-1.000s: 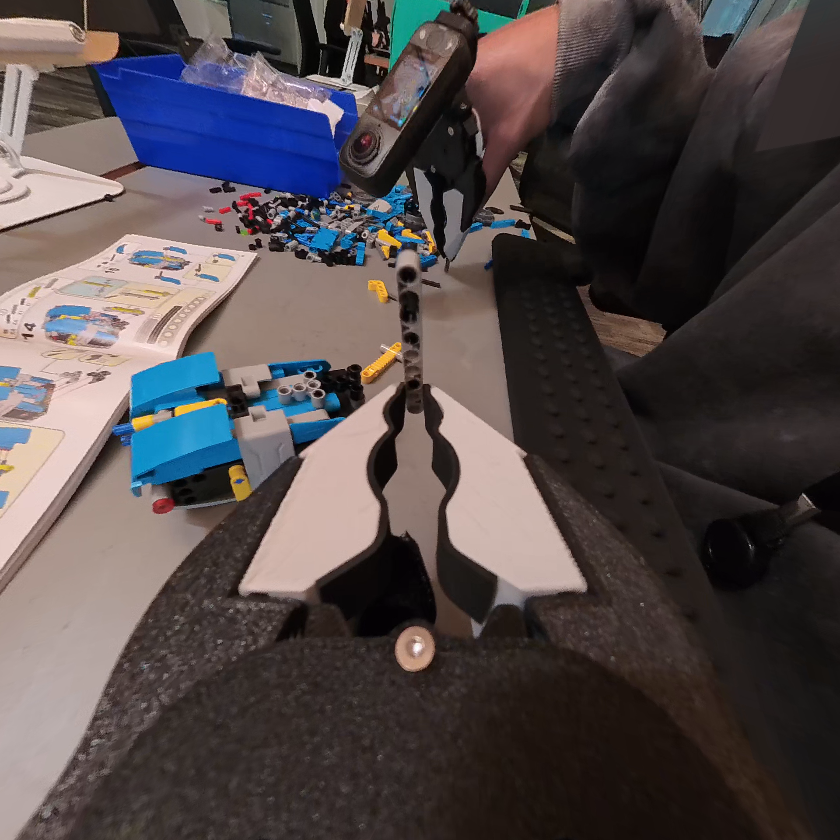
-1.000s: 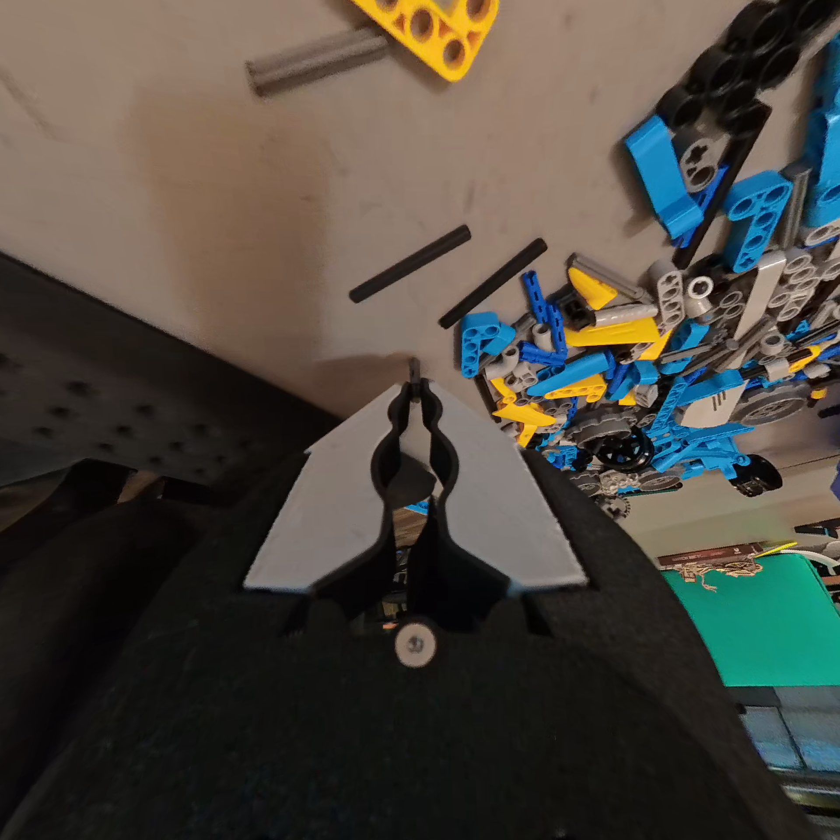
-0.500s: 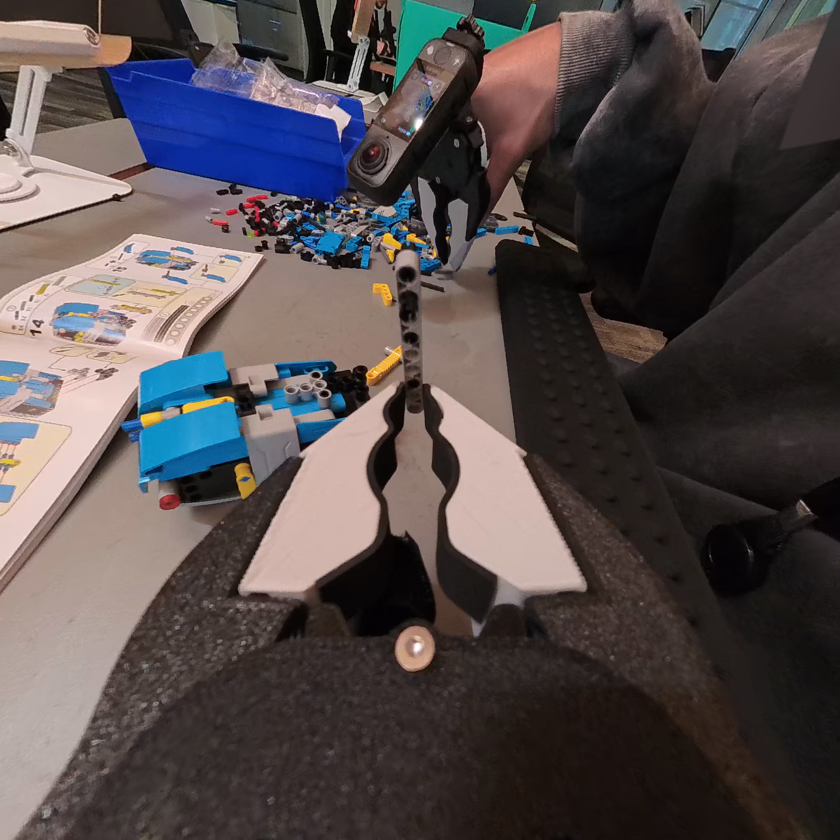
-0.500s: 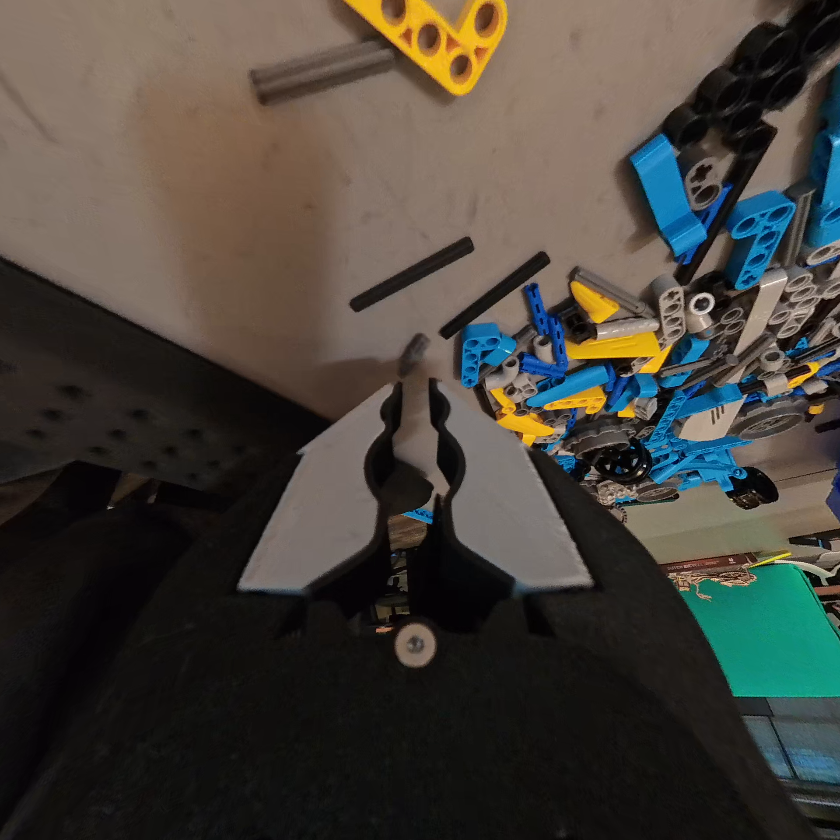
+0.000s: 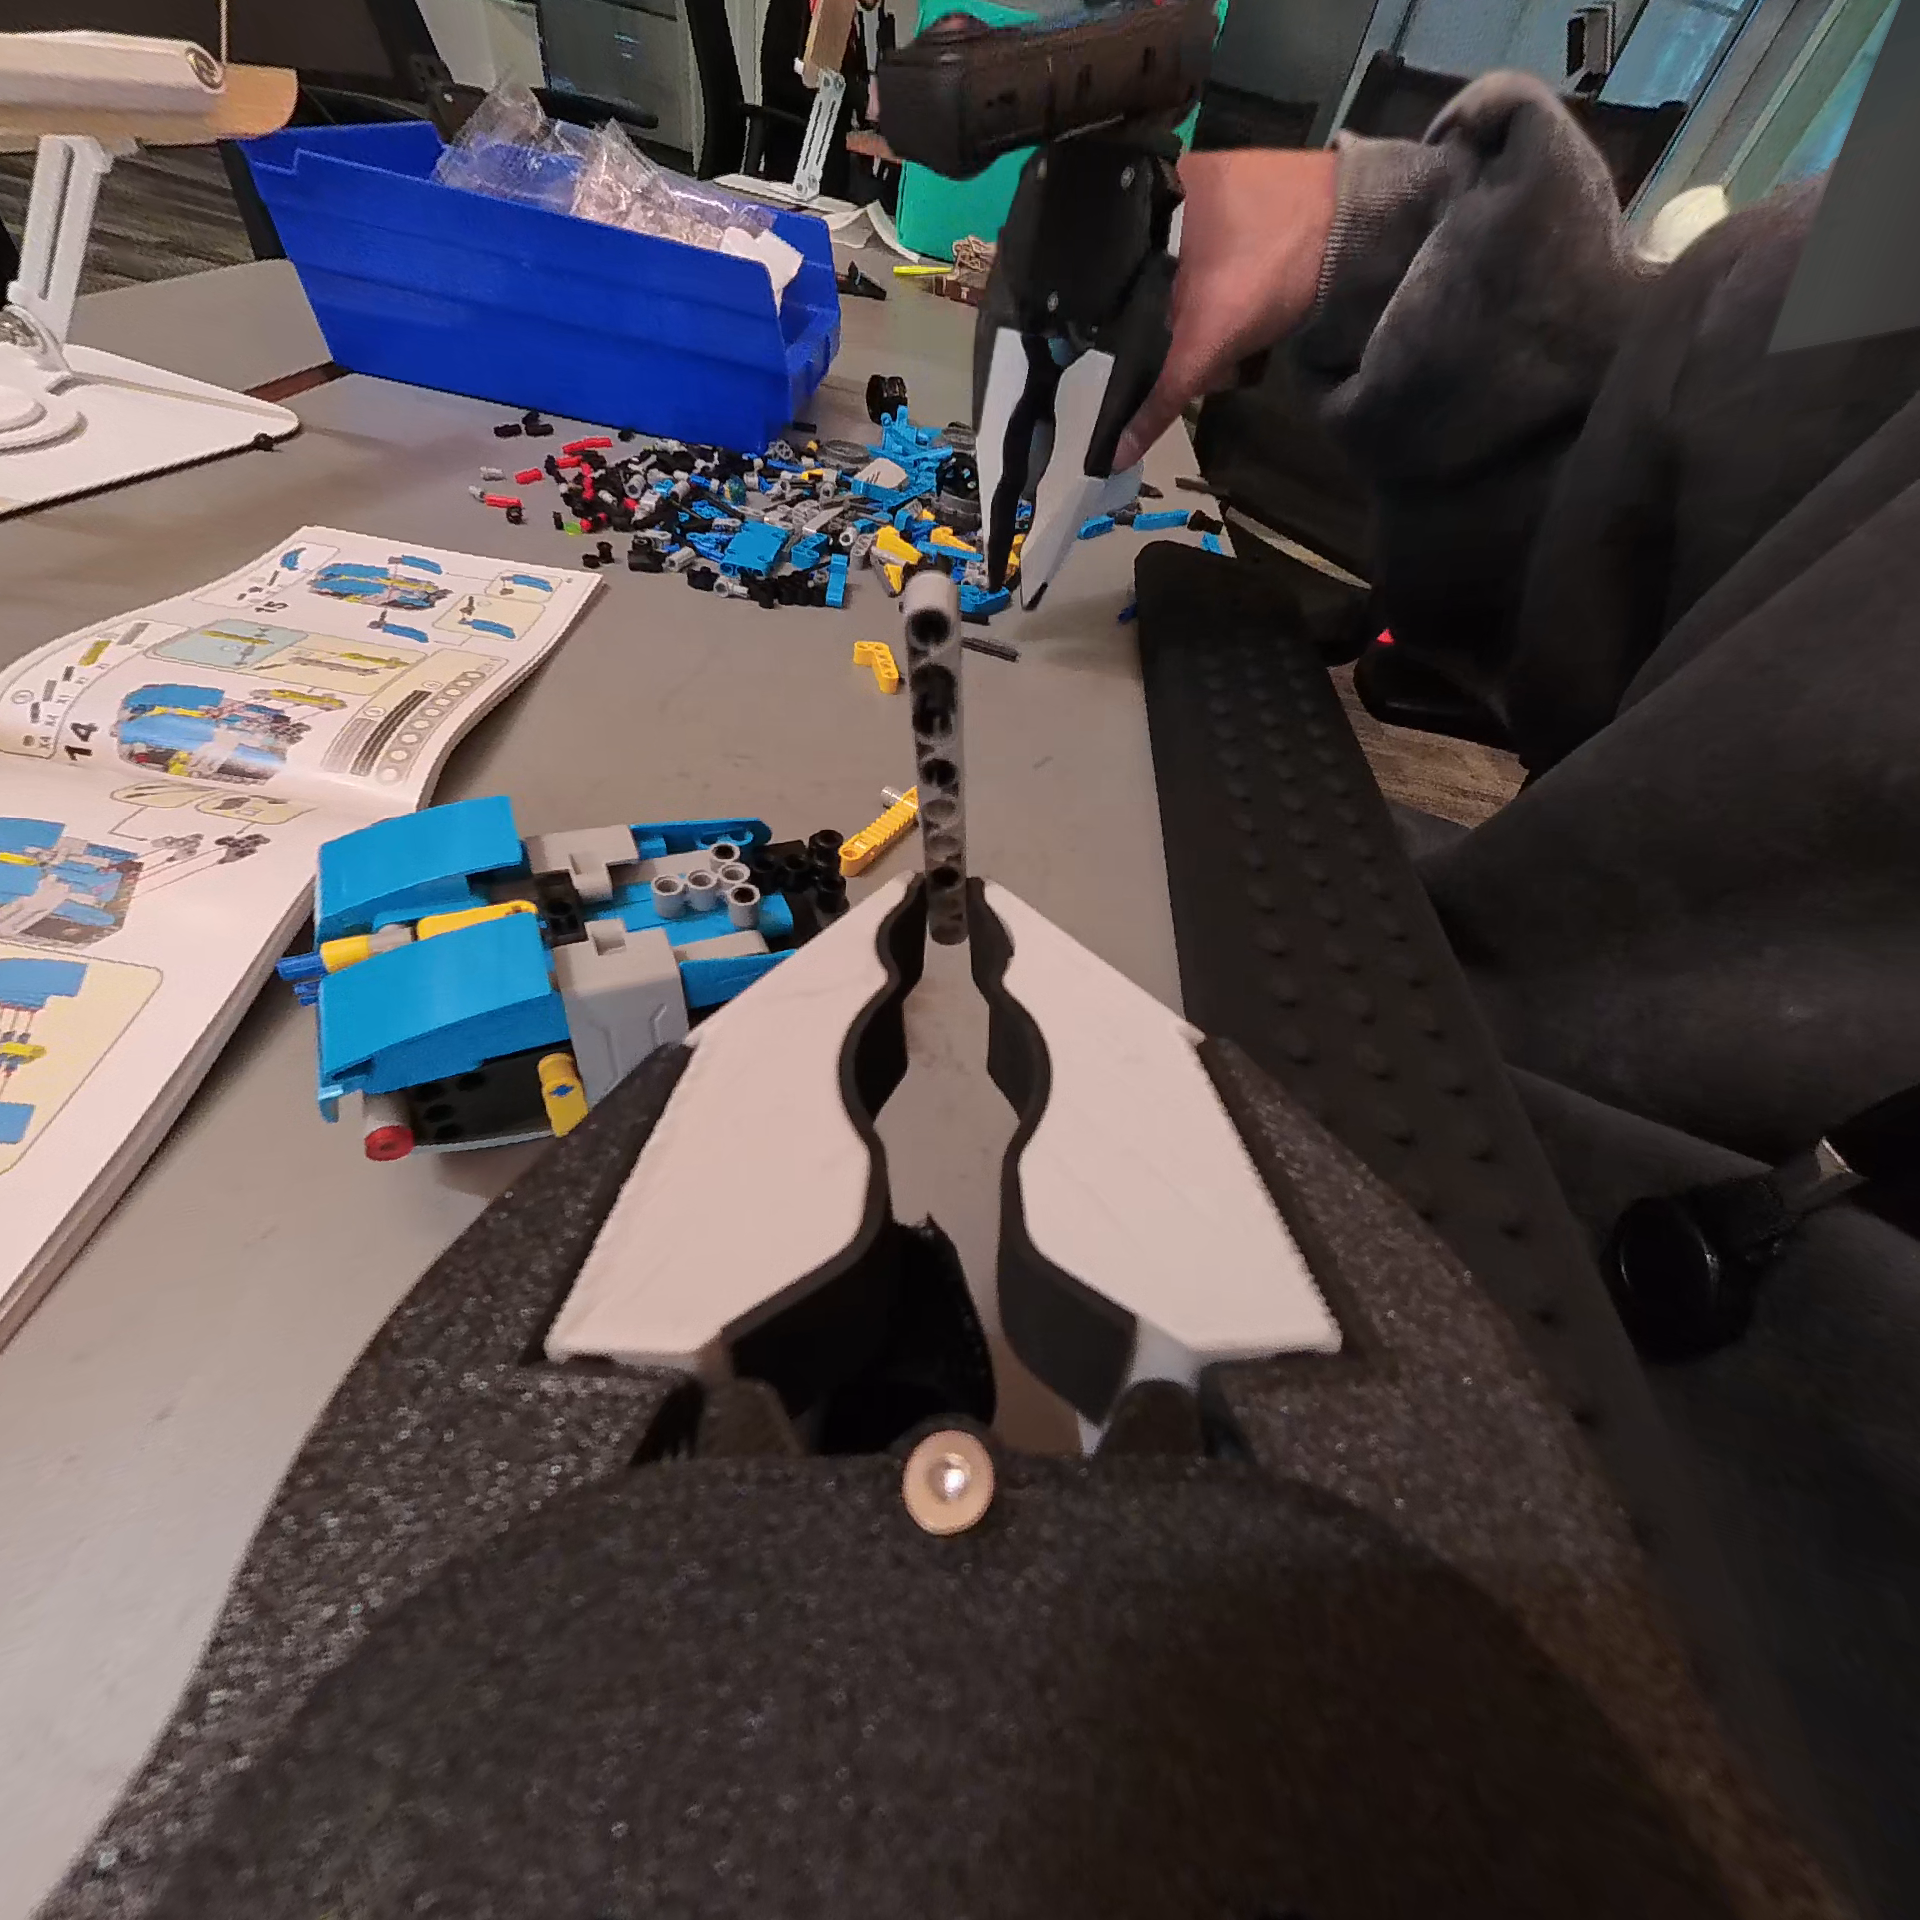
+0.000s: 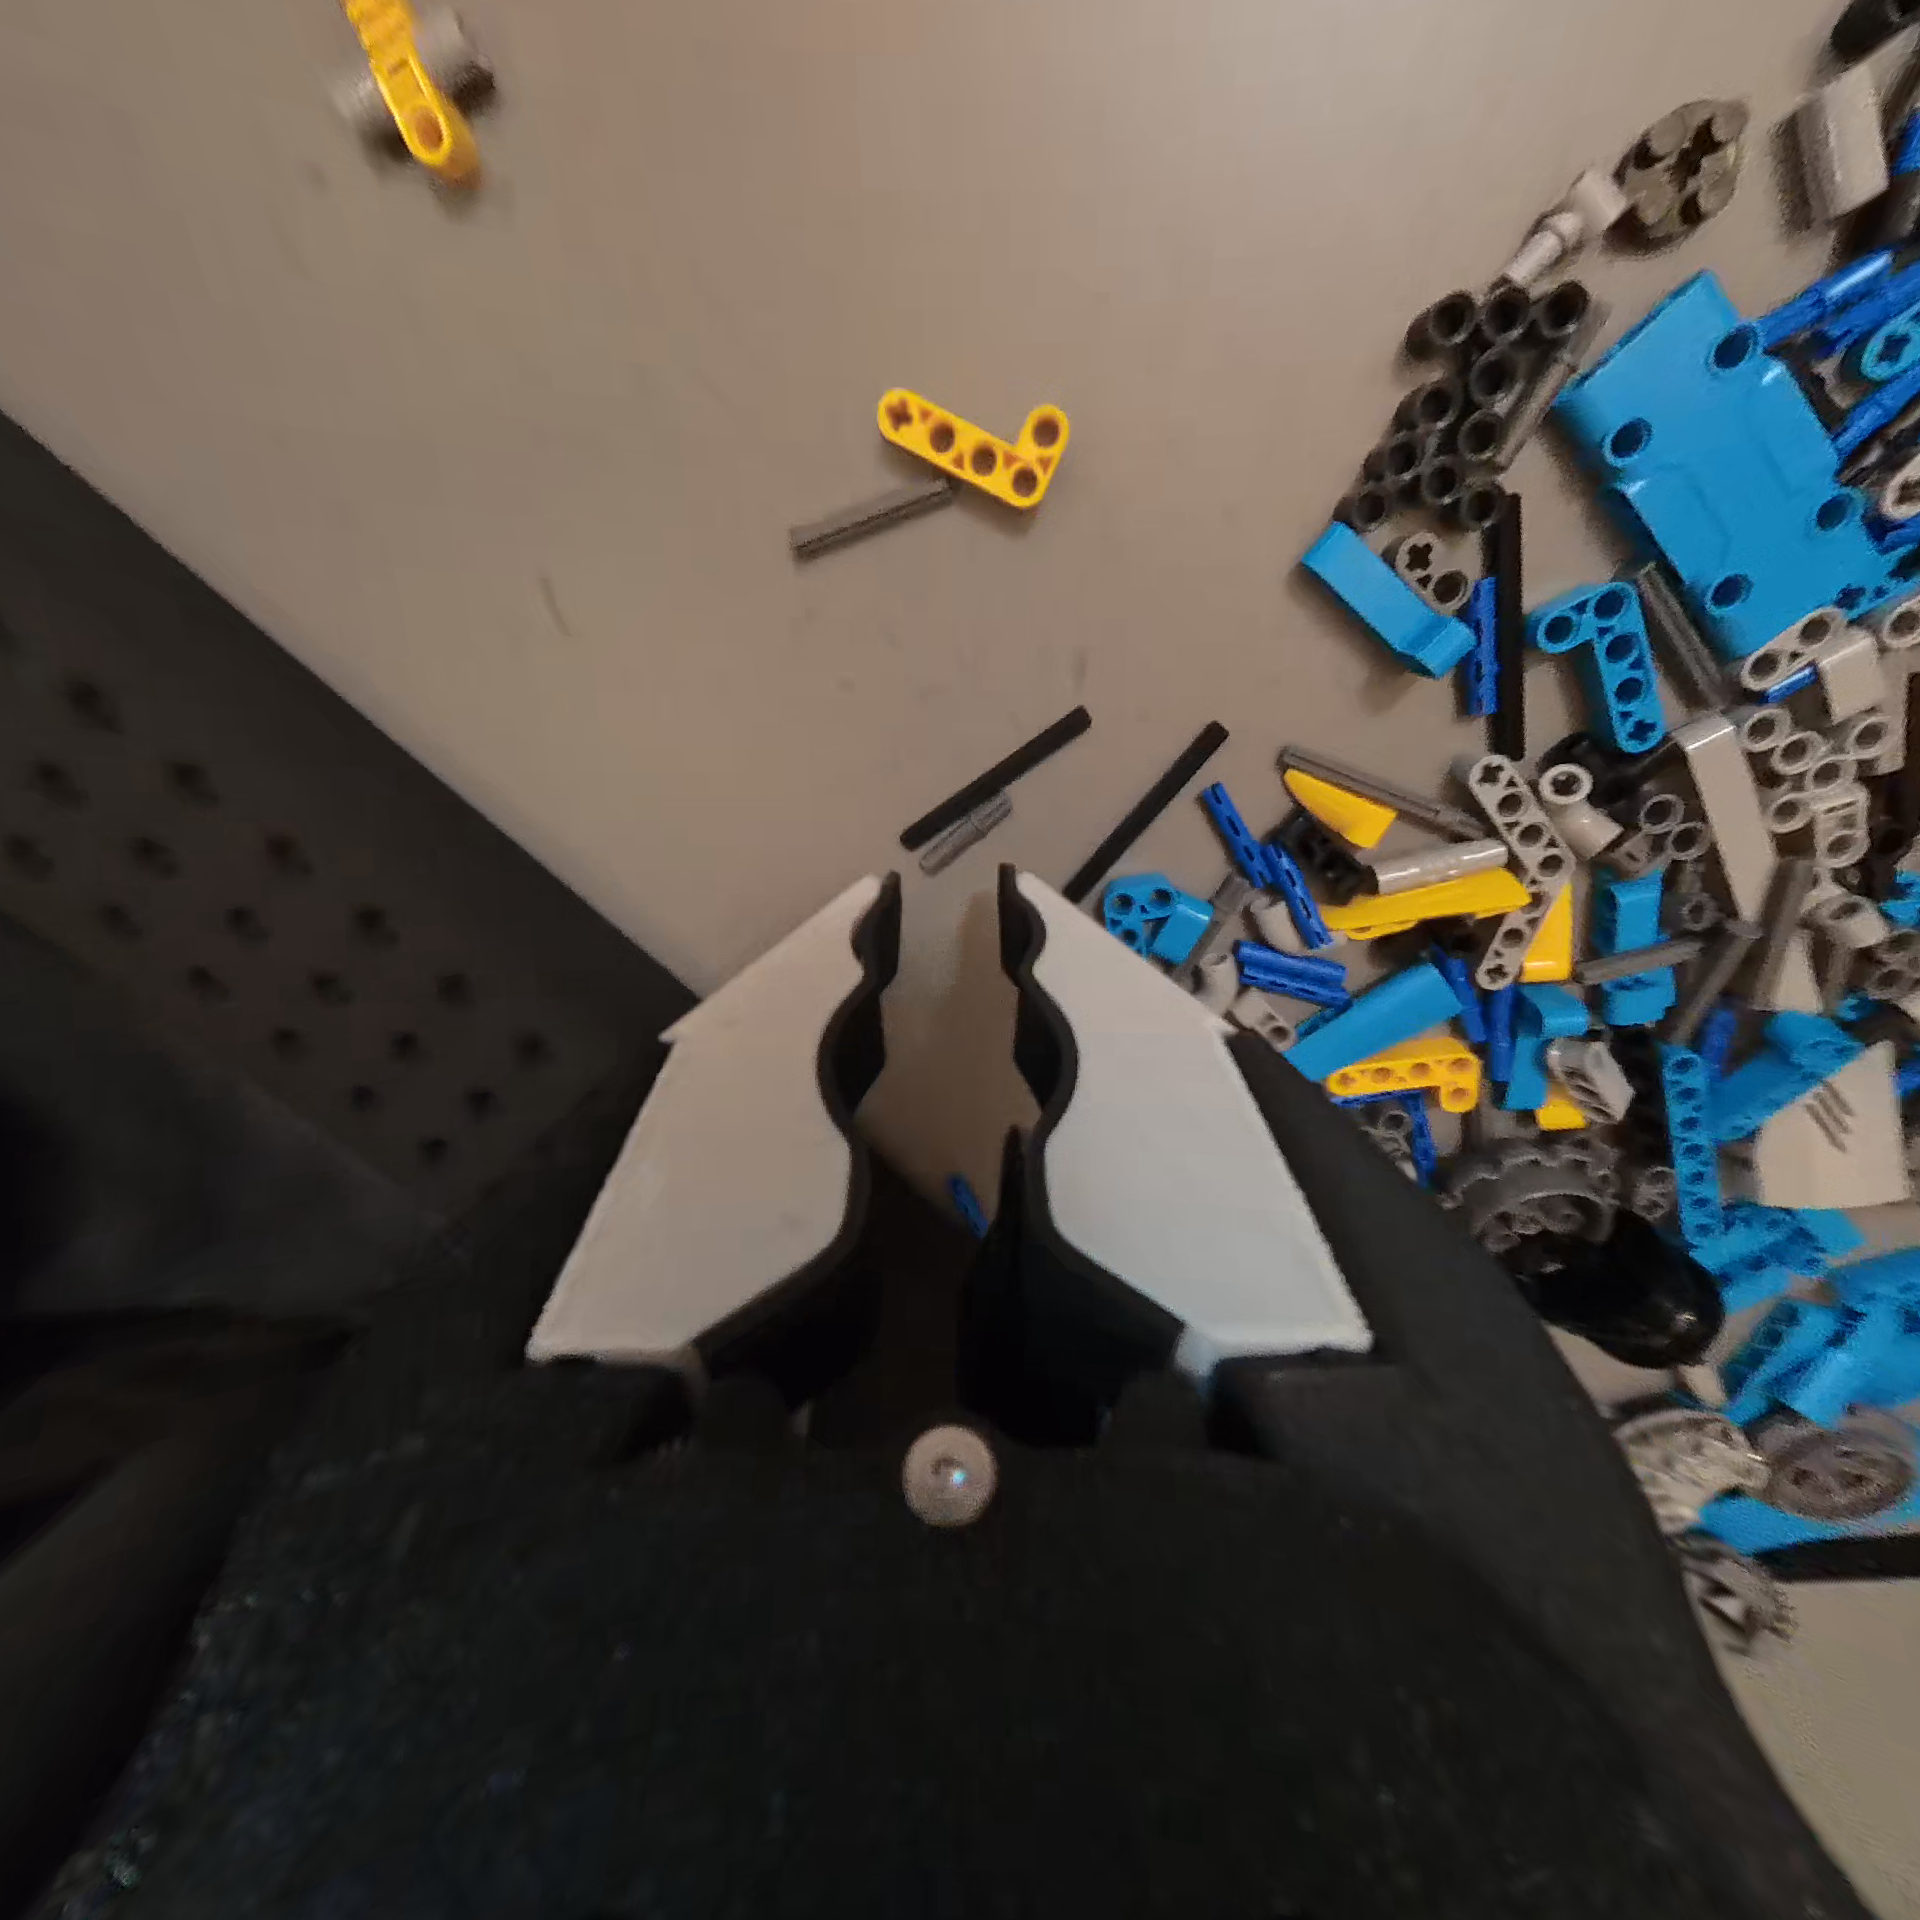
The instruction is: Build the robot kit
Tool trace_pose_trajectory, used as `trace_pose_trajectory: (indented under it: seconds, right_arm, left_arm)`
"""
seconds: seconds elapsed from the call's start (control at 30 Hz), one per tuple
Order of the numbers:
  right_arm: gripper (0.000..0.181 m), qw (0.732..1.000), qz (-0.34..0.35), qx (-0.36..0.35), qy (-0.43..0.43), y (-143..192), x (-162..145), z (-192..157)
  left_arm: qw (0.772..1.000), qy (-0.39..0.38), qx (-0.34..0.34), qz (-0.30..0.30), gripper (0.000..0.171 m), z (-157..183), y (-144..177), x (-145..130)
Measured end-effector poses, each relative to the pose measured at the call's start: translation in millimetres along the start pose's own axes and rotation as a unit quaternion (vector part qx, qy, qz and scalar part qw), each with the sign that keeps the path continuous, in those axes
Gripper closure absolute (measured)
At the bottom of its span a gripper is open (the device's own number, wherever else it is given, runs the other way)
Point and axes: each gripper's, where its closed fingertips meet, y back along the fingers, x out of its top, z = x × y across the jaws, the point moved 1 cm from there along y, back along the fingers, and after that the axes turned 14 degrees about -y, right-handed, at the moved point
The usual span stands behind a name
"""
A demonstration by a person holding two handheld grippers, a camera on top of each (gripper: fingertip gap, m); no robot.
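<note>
Pinching grey beam [image 5: 932, 748] upright, left hand-held gripper [image 5: 943, 902] tips.

A grey surface [image 5: 665, 727] fills the near room, edged on the right by a black perforated mat [image 5: 1278, 831]. Beyond it stand dark office chairs [image 5: 727, 62], a teal panel [image 5: 935, 197], and bright windows [image 5: 1704, 62] at the far right.

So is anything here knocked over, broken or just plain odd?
Nothing looks broken. The loose bricks lie scattered on the grey table beside the blue bin, more heap than spill. The blue car model lies tipped on its side. The left gripper pinches a grey beam upright; the right gripper is open.
</note>
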Motion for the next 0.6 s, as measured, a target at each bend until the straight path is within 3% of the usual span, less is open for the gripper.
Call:
trace_pose_trajectory:
  seconds: [0.43,0.5,0.6]
  right_arm:
    - [0.164,0.999,0.01,-0.021,-0.024,-23.1,0.4,9.9]
    - [0.174,0.999,0.006,-0.048,-0.02,-23.6,0.9,14.5]
    - [0.174,0.997,-0.007,-0.07,-0.001,-23.5,0.8,13.5]
  left_arm:
    - [1.0,0.001,-0.001,-0.001,0.164,0.4,-0.5,-0.5]
    - [1.0,0.0,-0.002,-0.001,0.164,1.0,-0.7,-0.5]
    - [1.0,-0.001,-0.003,-0.003,0.164,1.6,-1.2,-0.9]
